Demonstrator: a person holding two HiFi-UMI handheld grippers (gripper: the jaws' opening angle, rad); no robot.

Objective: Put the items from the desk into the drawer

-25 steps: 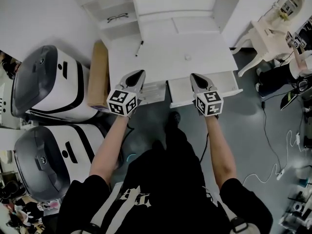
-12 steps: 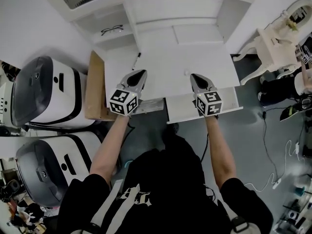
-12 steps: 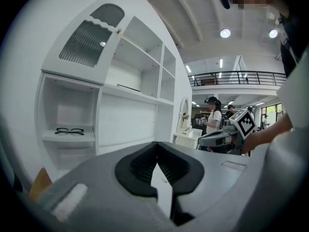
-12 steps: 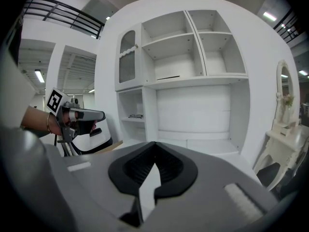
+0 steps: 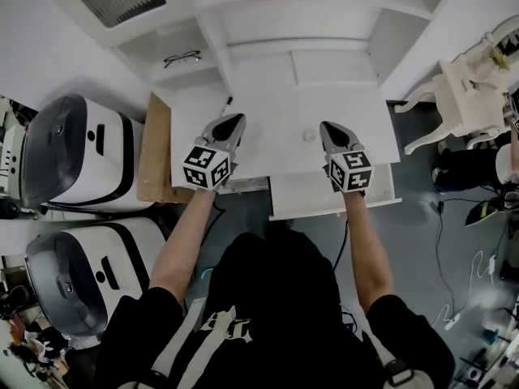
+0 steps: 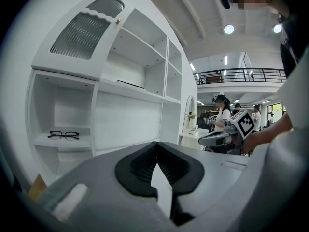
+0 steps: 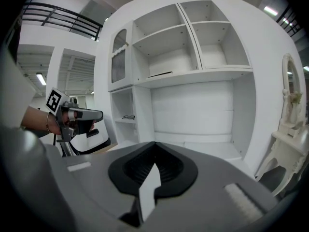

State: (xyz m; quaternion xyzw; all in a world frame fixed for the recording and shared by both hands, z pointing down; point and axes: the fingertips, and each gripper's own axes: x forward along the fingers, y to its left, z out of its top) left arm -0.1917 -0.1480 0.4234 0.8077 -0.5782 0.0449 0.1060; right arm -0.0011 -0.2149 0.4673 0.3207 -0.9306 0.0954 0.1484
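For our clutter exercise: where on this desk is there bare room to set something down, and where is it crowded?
The desk top is bare between the pen and the small white object. The open drawer under the right gripper shows bare floor. Tightest: the left shelf holding the glasses.

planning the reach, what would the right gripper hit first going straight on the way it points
Likely the white desktop ahead of the right gripper, which tips slightly down; otherwise the hutch's back panel. Depth is hard to judge.

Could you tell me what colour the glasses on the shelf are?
Black; the glasses show best in the left gripper view.
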